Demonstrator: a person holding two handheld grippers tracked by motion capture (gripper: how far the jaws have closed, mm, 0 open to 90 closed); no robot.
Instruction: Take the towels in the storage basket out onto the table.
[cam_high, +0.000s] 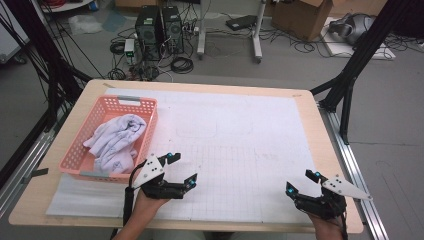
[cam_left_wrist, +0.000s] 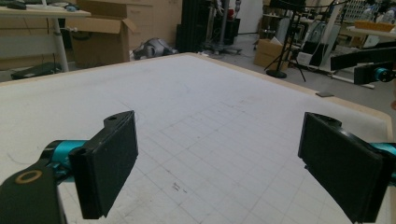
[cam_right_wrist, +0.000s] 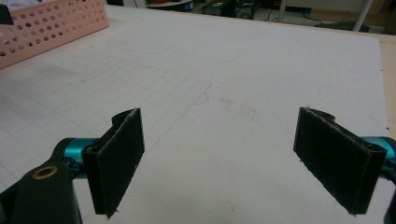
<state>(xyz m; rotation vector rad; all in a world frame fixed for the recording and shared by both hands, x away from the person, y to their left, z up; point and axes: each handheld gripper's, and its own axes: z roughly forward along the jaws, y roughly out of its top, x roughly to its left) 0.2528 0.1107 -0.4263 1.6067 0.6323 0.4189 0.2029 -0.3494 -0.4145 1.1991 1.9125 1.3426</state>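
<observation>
Left gripper (cam_high: 181, 170): jaws spread wide, nothing between them, just beside the pink basket (cam_high: 82, 150) at the white gridded mat's (cam_high: 240, 145) near-left part. Right gripper (cam_high: 303, 182): jaws equally wide, nothing held, near-right edge. Pale crumpled cloth (cam_high: 116, 141): lying inside the basket, untouched.

Grey floor (cam_high: 400, 150) with tangled cables (cam_high: 180, 64), computer towers (cam_high: 160, 30), cardboard boxes (cam_high: 305, 15)

Two black computer towers (cam_high: 160, 31) stand on the grey floor at the upper middle of the high view, tangled black cables (cam_high: 181, 64) beside them. A brown cardboard box (cam_high: 304, 17) sits at the upper right.
</observation>
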